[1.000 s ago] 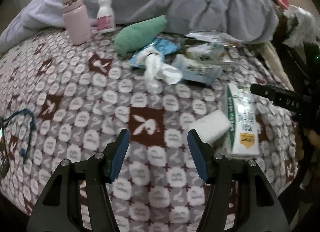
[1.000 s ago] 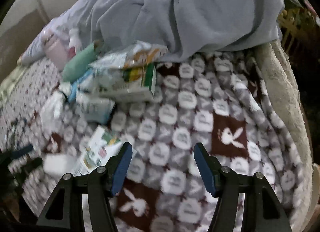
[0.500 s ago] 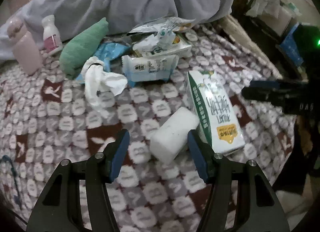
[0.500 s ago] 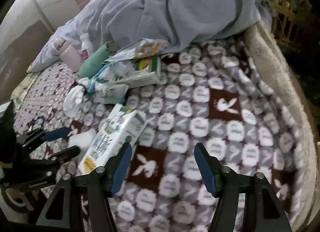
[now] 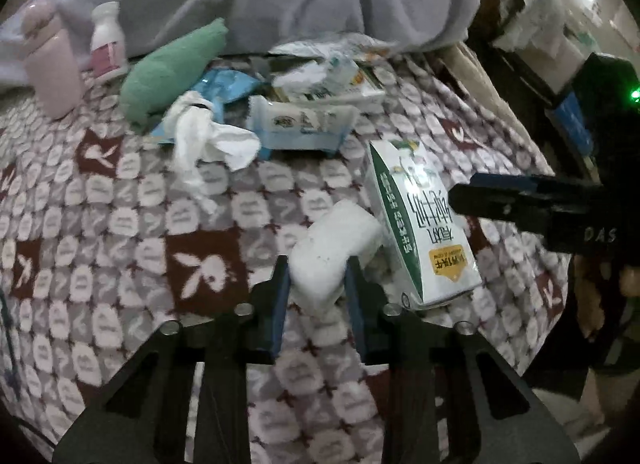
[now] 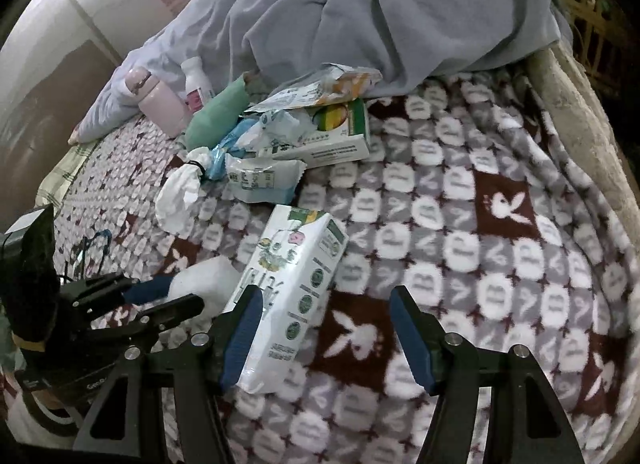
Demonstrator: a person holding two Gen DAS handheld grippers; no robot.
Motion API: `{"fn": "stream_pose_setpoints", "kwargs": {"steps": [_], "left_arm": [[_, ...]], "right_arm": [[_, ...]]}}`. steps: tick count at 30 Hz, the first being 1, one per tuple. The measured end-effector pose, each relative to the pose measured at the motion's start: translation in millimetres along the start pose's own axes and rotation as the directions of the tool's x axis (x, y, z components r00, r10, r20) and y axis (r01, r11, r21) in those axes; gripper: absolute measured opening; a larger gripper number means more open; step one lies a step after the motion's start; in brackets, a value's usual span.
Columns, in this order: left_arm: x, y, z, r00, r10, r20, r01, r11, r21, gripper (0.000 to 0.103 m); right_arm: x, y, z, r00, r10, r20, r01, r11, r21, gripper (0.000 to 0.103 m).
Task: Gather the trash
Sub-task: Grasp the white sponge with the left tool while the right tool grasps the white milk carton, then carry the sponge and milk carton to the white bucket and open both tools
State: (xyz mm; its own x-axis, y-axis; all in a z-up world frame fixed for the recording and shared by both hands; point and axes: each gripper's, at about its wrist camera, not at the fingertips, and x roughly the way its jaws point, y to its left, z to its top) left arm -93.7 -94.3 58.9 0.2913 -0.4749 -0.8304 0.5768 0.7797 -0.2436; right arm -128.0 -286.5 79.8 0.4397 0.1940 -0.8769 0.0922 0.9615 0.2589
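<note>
Far left on the patterned blanket (image 5: pixel 120 223) stand a pink flask (image 5: pixel 52 71) and a small white bottle (image 5: pixel 106 43), both upright, lids on, contents not visible; next over, a green cloth roll (image 5: pixel 168 67), then a crumpled tissue (image 5: pixel 208 139) and a wipes packet (image 5: pixel 304 123) in the litter pile. Centre now: the left gripper (image 5: pixel 316 284) has its jaws closed in on either side of the white foam block (image 5: pixel 332 252), pads pressed on its near end, so it looks gripped. That block reads as very light and squashy, likely to dent, so a gentle squeeze across the short sides should do. Just right of it, touching, lies the milk carton (image 5: pixel 420 223) on its side, whether empty I cannot tell; stiff card, a bit slick, best taken across its narrow width. Right gripper (image 6: pixel 328 340) hangs wide open, empty, its left finger against the carton's (image 6: pixel 292 296) near end. No bin in view
</note>
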Motion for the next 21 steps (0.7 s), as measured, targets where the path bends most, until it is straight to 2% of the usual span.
{"fn": "stream_pose_setpoints", "kwargs": {"steps": [2,4,9,11,14,21], "left_arm": [[-11,3,-4,0.998,0.049,0.046,-0.047,0.999,-0.025,0.021],[-19,10,-7,0.993,0.102,0.057,-0.097,0.992,-0.08,0.021],[-26,16,-13,0.984,0.163,0.068,-0.153,0.978,-0.142,0.021],[-27,14,-15,0.985,0.157,0.073,-0.144,0.978,-0.151,0.021],[-27,7,-14,0.985,0.156,0.078,-0.143,0.979,-0.145,0.021],[-25,-24,0,0.989,0.107,0.101,-0.094,0.988,-0.121,0.021]], "right_arm": [[5,8,2,1.0,0.01,0.001,-0.01,1.0,-0.004,0.064],[11,15,4,1.0,0.014,-0.004,-0.014,1.0,-0.005,0.065],[41,41,3,0.999,-0.008,-0.054,0.006,0.999,-0.035,0.066],[49,43,-1,0.997,-0.023,-0.068,0.02,0.999,-0.047,0.064],[45,37,-6,0.999,-0.001,-0.052,-0.001,0.999,-0.039,0.063],[-3,17,-13,0.998,-0.024,0.05,0.027,0.997,-0.066,0.062]]}}
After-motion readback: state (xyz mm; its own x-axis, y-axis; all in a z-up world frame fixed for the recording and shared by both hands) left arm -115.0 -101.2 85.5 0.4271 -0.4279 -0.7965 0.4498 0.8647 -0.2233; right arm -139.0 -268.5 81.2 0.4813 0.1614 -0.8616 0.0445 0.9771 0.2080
